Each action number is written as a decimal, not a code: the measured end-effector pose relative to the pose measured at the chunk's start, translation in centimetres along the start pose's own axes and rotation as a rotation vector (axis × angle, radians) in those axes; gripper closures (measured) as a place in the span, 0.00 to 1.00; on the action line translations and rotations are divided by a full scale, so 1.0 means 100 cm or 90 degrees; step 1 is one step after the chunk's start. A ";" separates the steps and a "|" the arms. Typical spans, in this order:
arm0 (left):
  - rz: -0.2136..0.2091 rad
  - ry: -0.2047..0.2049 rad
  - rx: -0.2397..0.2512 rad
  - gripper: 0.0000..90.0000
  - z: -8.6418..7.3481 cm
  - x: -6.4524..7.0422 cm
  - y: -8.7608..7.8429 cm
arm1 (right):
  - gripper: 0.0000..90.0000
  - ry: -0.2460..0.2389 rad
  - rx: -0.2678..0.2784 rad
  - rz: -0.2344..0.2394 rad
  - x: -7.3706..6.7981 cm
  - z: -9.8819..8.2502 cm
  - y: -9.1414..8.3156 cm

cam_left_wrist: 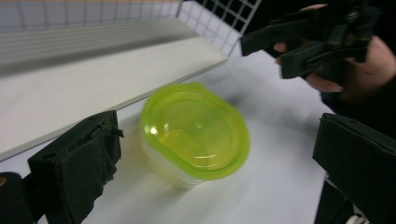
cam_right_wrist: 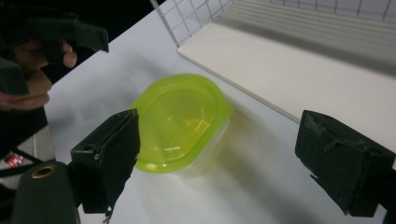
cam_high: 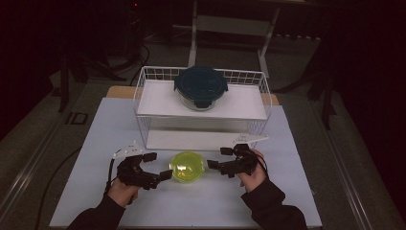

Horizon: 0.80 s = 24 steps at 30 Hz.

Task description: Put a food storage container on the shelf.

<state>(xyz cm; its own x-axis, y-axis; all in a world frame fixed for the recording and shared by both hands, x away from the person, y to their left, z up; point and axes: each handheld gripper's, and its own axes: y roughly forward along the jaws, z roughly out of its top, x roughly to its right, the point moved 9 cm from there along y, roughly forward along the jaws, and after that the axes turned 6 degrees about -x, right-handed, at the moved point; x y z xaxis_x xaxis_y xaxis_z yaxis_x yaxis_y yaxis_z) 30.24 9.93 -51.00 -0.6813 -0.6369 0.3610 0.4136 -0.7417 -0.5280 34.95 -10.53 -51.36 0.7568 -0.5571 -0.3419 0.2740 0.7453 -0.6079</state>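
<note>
1. The left claw stood apart, holding nothing.
2. The right claw gaped wide, empty.
3. Between them, the rounded translucent container with a glossy lime lid sat on the white desk.

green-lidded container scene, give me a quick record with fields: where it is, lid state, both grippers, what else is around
container: small clear tub with a green lid, on the white table in front of the wire rack
lid: on the tub, looks seated
left gripper: open, just left of the tub, not gripping it
right gripper: open, just right of the tub, apart from it
held: nothing in either gripper
rack top shelf: round glass container with dark blue lid
rack lower shelf: white board
</note>
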 end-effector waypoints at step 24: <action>-0.097 -0.357 -0.098 0.46 -0.023 -0.025 0.043 | 0.65 0.219 -0.103 0.068 0.008 -0.018 0.044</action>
<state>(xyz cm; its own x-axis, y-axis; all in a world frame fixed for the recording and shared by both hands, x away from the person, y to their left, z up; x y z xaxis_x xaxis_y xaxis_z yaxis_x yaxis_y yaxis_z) 32.28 8.84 -55.93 -0.2866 -0.5701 0.7699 0.2152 -0.8214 -0.5281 35.73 -8.34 -55.60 0.5254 -0.5906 -0.6125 0.0874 0.7535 -0.6516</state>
